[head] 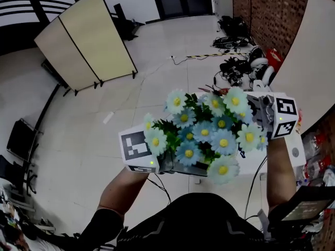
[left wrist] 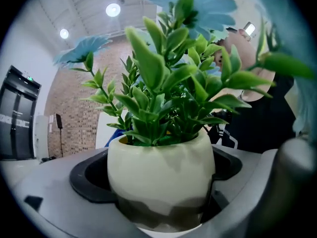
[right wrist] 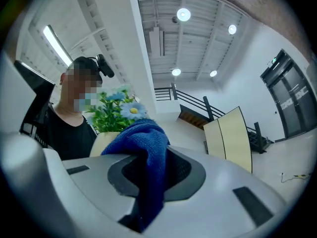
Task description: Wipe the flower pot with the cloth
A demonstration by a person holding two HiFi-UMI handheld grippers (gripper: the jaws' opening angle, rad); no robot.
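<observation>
**Pot gripped on the left, cloth gripped on the right**

A pale tiled floor (head: pixel 157 51) spreads out far below, with a cream folding screen (head: pixel 86 38) standing at the far left and a brick wall (head: pixel 272 9) at the far right. A tangle of cables (head: pixel 230 61) lies on the floor near that wall.

The flower pot (left wrist: pixel 161 175) is up in the air, close in front of the person's chest. It is cream, rounded and upright. Its green leaves and blue daisies (head: pixel 207 132) hide it in the head view. The left gripper (head: pixel 172 165) holds it, with the jaws pressed against both sides of the pot's lower half.

The right gripper (head: pixel 261 109) sits just right of the flowers, at about their height. Its jaws are closed on a dark blue cloth (right wrist: pixel 143 152), which bunches up above them and hangs down between them. In the right gripper view the cloth's top overlaps the pot's rim; whether they touch cannot be told.
</observation>
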